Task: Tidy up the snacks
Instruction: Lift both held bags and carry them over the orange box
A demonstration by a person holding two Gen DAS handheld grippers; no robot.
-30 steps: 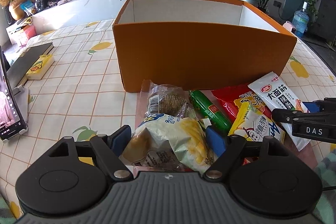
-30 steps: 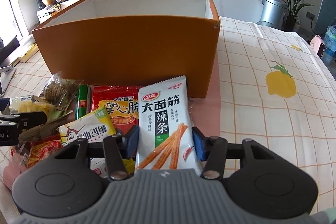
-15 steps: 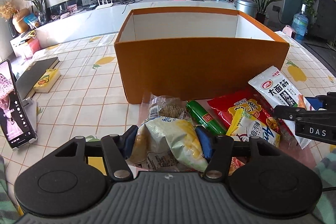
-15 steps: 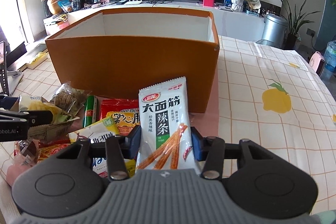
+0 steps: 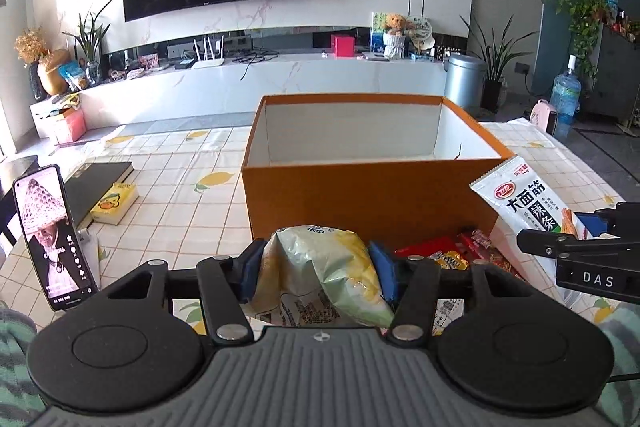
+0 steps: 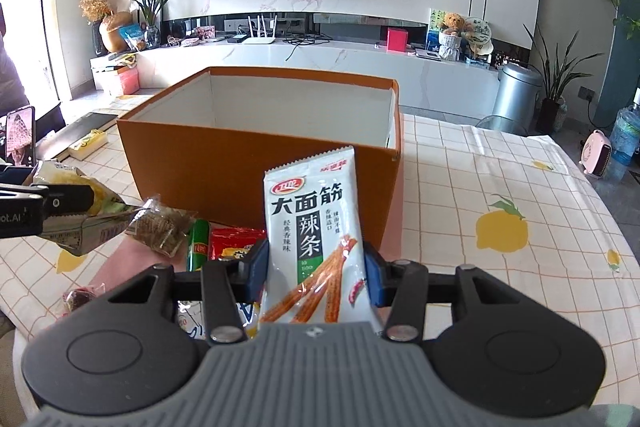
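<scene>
Orange box [image 5: 360, 195] interior: bare as far as visible. Left gripper [image 5: 318, 269] closing, pinching yellow-green chip bag [image 5: 320, 267]; right gripper [image 6: 314, 269] clamped on white spicy-strip packet [image 6: 312, 227]. Both raised before box. Remaining snacks [image 6: 224, 243] on table: green sausage, red packets, cracker pack.

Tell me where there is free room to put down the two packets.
Free: the orange box interior, white walls, nothing visible inside; the checked tablecloth right of the box, out to the table's edge. Crowded: the strip before the box, with green sausage, red packet and others.
</scene>
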